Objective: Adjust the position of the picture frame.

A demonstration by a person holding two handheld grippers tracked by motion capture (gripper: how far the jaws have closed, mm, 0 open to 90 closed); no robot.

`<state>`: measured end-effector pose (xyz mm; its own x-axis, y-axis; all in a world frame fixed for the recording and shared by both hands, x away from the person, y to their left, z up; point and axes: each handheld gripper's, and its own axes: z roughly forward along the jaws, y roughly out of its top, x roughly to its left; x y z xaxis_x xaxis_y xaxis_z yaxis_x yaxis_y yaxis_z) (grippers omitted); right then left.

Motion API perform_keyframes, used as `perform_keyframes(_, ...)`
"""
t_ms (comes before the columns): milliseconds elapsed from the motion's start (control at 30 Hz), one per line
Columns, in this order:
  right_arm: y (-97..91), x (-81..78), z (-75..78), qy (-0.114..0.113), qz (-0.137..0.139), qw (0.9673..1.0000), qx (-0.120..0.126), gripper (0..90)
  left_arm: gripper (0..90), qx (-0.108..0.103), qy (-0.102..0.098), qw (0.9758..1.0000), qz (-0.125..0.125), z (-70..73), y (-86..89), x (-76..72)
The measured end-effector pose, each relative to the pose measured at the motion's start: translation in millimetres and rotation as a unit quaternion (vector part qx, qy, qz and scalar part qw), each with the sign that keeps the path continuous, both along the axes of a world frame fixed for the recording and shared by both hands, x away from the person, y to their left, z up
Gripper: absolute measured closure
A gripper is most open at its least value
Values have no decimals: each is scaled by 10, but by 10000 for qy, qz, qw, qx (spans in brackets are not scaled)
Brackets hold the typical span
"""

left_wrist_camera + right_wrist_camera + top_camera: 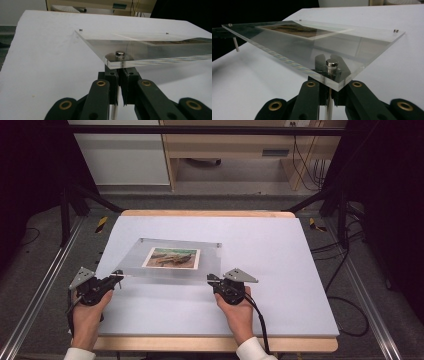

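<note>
While each gripper — left gripper point(118, 276), right gripper point(214, 280) — is clamped on a metal leg point(328, 107) beneath a near corner, the acrylic photo frame point(172, 260) hangs level above the surface point(280, 270) — steadied by both hands.

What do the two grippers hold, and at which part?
Each grips a metal leg under a near corner of the clear photo frame: left gripper, right gripper.

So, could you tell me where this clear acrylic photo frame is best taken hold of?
At the thin metal legs under its two near corners, from the near side. The acrylic frame slopes, its near edge raised on those pegs; left gripper and right gripper pinch one each.
</note>
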<state>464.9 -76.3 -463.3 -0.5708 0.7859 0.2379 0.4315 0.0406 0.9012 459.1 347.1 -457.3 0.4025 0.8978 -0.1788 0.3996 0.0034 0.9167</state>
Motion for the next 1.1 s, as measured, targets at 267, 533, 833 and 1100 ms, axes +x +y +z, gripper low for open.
perform_keyframes(267,-1,7,-3,105,37,9999,-1,847,779,-36,20,10000,-20,-17,18,26)
perform_keyframes(533,-3,24,28,165,46,9998,-32,847,728,-98,-1,9999,-49,-52,16,115)
perform_keyframes(833,5,19,25,152,24,9999,-36,847,834,60,5,9997,-232,-22,-15,163)
perform_keyframes(1100,23,0,19,172,-78,9998,-93,846,834,131,122,9997,-169,-18,-33,157)
